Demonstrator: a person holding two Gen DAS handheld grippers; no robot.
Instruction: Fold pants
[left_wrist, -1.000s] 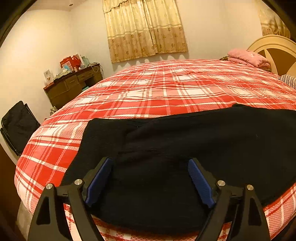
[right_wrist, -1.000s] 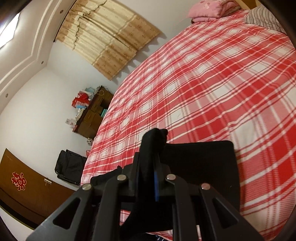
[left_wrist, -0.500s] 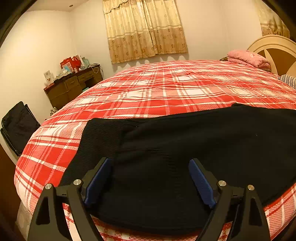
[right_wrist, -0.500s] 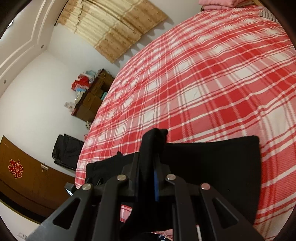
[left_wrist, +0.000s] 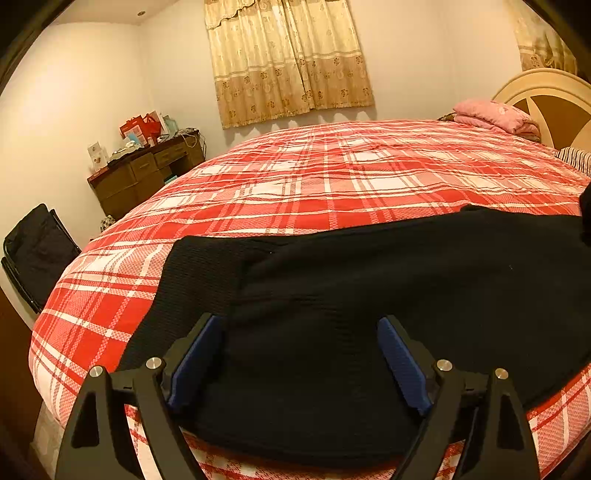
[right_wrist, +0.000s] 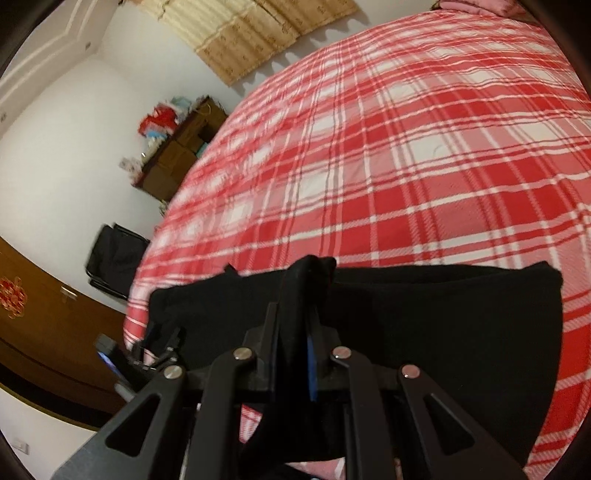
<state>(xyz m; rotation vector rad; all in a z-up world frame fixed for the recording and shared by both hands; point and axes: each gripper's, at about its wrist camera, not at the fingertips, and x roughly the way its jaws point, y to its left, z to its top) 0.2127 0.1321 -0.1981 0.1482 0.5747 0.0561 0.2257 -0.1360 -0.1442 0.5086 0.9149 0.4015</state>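
Right gripper (right_wrist: 308, 295), jaws opening around the black pants (left_wrist: 369, 295) fold, should release flat near the bed's (left_wrist: 332, 177) edge; left gripper (left_wrist: 299, 354) gapes wide.

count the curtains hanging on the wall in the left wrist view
2. A beige patterned fabric curtain hangs on the far wall above the red plaid bedspread. A second matching curtain shows at the right edge, above the cream headboard, partly cut off.
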